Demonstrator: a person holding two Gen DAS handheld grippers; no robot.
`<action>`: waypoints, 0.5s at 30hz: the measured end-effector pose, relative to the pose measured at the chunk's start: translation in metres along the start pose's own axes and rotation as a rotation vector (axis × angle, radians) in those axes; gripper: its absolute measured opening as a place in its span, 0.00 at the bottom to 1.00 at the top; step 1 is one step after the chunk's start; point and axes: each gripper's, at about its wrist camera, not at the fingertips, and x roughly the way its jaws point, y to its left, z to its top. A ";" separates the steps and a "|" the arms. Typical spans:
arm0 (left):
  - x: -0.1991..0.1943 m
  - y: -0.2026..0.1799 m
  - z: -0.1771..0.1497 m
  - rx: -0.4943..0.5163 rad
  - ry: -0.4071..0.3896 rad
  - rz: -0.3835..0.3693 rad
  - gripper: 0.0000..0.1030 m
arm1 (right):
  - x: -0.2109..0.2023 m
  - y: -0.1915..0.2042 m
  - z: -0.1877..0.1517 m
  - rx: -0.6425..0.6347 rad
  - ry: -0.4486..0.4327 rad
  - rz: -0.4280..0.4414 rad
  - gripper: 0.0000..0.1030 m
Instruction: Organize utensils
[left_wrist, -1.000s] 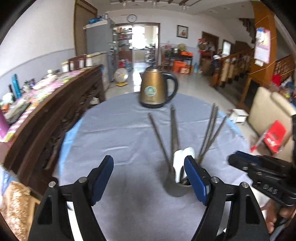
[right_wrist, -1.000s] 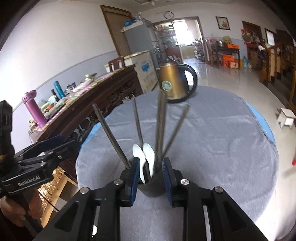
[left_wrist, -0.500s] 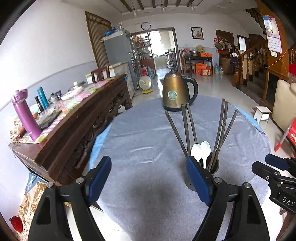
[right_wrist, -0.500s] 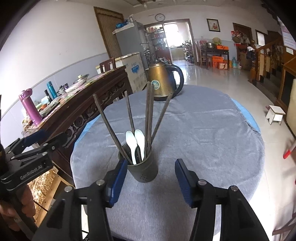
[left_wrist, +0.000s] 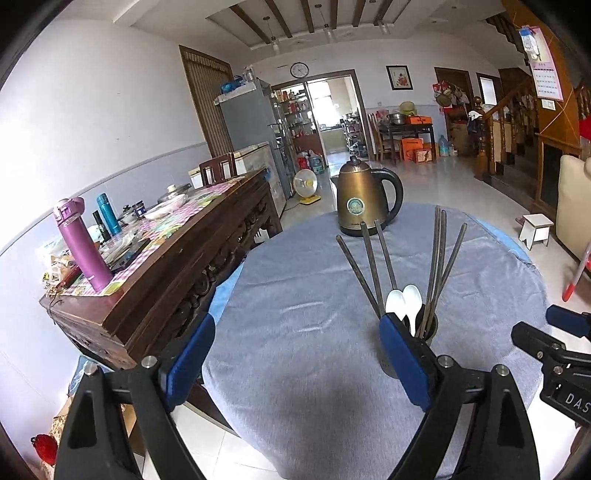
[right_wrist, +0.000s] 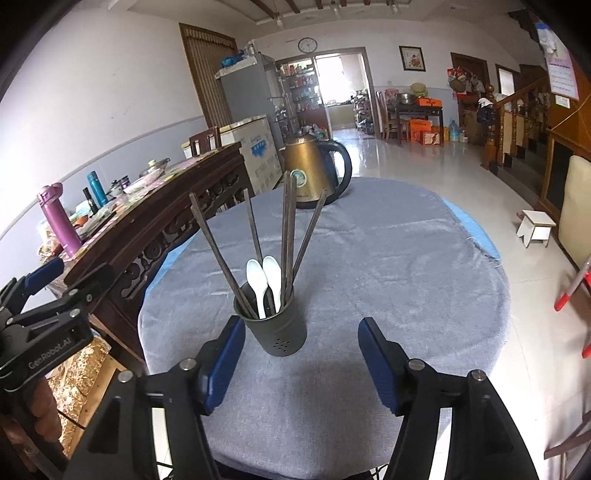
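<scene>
Left gripper (right_wrist: 48, 288) body reads "GenRobot.AI". A second ago the right gripper (right_wrist: 301, 360) pinched the holder (right_wrist: 273, 328); its fingers are now opening, clear of it. Left fingers (left_wrist: 188, 360) are spread, widening, around nothing. The holder, upright on the grey-clothed surface (right_wrist: 388, 266), contains chopsticks (right_wrist: 288, 225) and two white spoons (right_wrist: 264, 278).
</scene>
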 end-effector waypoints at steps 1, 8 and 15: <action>-0.002 0.000 0.000 0.000 -0.005 0.001 0.88 | -0.003 0.000 0.000 0.002 -0.007 -0.006 0.70; -0.008 0.005 -0.003 -0.007 -0.017 -0.016 0.88 | -0.010 -0.002 -0.001 0.023 -0.022 -0.030 0.71; -0.007 0.012 -0.006 -0.025 -0.025 -0.034 0.88 | -0.007 0.009 -0.002 -0.003 -0.023 -0.033 0.71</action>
